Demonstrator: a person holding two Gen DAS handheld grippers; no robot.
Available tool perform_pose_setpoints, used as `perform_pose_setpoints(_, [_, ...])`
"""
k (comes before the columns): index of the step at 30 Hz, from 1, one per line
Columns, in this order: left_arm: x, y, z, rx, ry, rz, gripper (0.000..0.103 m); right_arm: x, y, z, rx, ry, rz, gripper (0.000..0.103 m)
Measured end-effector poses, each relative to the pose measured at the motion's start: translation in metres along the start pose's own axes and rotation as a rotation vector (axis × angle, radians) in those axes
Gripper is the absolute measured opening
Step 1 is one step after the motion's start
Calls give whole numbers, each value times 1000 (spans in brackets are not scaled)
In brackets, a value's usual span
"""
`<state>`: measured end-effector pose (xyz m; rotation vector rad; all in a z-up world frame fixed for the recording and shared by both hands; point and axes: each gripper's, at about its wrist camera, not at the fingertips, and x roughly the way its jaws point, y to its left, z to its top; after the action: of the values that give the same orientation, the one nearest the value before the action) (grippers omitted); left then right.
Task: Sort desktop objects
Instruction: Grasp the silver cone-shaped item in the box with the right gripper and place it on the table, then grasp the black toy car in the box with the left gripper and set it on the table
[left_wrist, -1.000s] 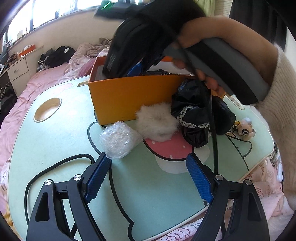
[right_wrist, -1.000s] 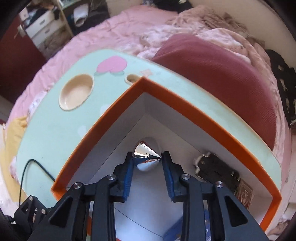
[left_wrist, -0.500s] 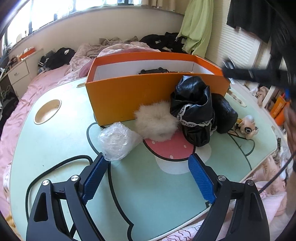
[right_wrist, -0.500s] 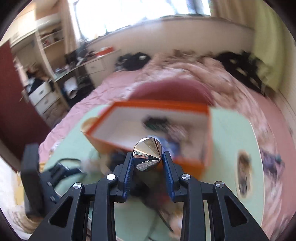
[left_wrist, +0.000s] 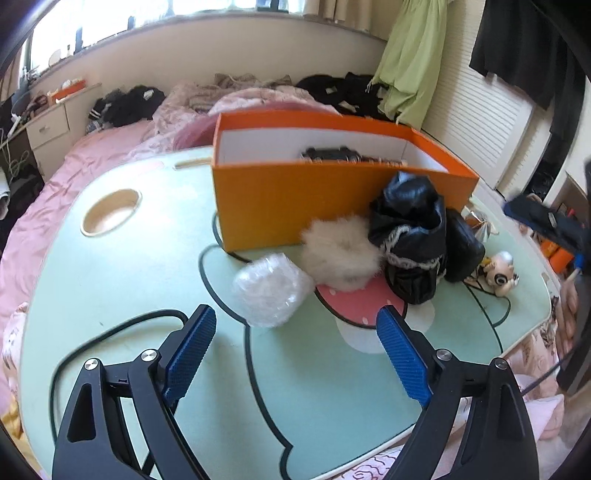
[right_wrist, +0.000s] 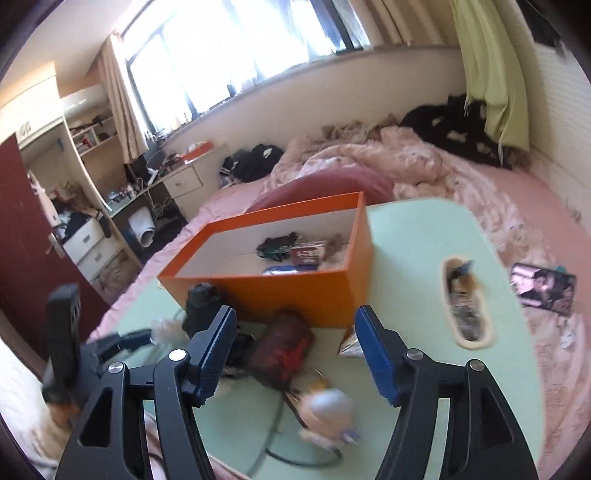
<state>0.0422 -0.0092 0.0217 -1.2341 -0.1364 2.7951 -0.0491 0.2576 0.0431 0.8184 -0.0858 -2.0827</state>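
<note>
Both claws are spread wide with nothing between their blue pads. The left gripper hovers low over the mint-green cartoon-print lap table, and just ahead of its tips sits a crumpled clear plastic bubble-wrap wad. Beside that, touching or nearly so, lies a fluffy cream-white fur scrunchie, and pressed against it is a glossy black lace-trimmed pouch. All three crowd the front wall of the orange cardboard box with a white interior.

Over on the right gripper, the view is higher and motion-blurred. Its fingers frame the same box from another side, with a few small items already inside: a dark tangle and a reddish card packet, hard to read further. A shiny silver cone-shaped object rests on the table just beside the right finger, near the box corner, not in the box. A small white round-headed figurine, blurred, lies nearer the camera.

My read: this is a between-picks moment, with several things yet to go into the box. The left claw looks best placed for the bubble-wrap wad: ease forward, straddle it, close gently since it will crush. The right one could take the silver cone, but that slick, tapered shape may squirt out unless it is pinched across its broad end.
</note>
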Motion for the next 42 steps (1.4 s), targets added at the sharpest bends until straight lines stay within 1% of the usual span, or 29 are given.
perform_pose_setpoints(1, [-3,0,2,7,-14,12,88,-7,2,-5,-25,-11,0,66])
perform_pose_setpoints(2, [-7,-1,5,19,-36,32,88,-17,7,-18,-71,-33,10,66])
perform_pose_setpoints(3, [-12,-2,11,27,-54,45,88,-17,7,-18,-71,-33,10,66])
perform_pose_setpoints(4, [-15,-3,17,28,-67,45,88,-21,11,-26,-93,-41,24,66])
perform_pose_setpoints(5, [-20,-3,25,23,-87,33,88,-22,22,-42,-122,-52,37,66])
perform_pose_setpoints(6, [-24,-3,34,19,-103,19,88,-17,26,-47,-128,-55,35,66])
perform_pose_setpoints(7, [-27,-4,44,18,-116,3,88,-11,30,-52,-132,-51,39,67])
perform_pose_setpoints(8, [-30,-6,56,24,-126,-12,88,-8,34,-54,-141,-68,33,67])
perform_pose_setpoints(10, [-28,-8,79,37,-124,-32,88,-6,44,-57,-175,-70,42,67])
perform_pose_setpoints(11, [-25,-8,92,41,-113,-42,88,-7,48,-58,-195,-81,46,67])
perform_pose_setpoints(13, [-12,-12,115,44,-74,-62,88,-18,56,-62,-241,-133,58,67])
perform_pose_setpoints(14, [-3,-12,128,42,-42,-74,88,-21,58,-62,-254,-146,72,67])
perform_pose_setpoints(15, [6,-12,138,36,-13,-79,88,-22,61,-63,-268,-142,90,70])
perform_pose_setpoints(16, [15,-12,146,28,17,-82,88,-20,64,-65,-281,-124,108,72])
perform_pose_setpoints(17, [27,-13,154,18,52,-84,88,-17,65,-66,-292,-103,124,72])
perform_pose_setpoints(19, [48,-12,164,-4,114,-91,85,-5,69,-70,-307,-40,120,72])
perform_pose_setpoints(21, [70,-12,174,-40,186,-95,74,3,72,-72,-309,7,100,72])
perform_pose_setpoints(22, [83,-13,178,-58,224,-96,73,7,71,-73,-305,28,96,72])
perform_pose_setpoints(24, [98,-17,183,-62,261,-83,72,9,69,-73,-293,33,100,72])
perform_pose_setpoints(26, [114,-24,184,-39,291,-44,72,9,66,-74,-282,31,105,72])
perform_pose_setpoints(30, [136,-37,181,-37,373,-59,72,13,63,-75,-262,40,110,72])
perform_pose_setpoints(32, [142,-45,181,-25,388,-39,72,14,62,-75,-258,40,111,72])
perform_pose_setpoints(34, [150,-52,180,-11,419,-20,72,14,63,-73,-256,40,113,72])
perform_pose_setpoints(38, [157,-55,184,-36,427,8,72,15,64,-72,-251,40,115,72])
perform_pose_setpoints(42, [158,-42,184,-76,447,-5,72,14,63,-70,-251,38,114,72])
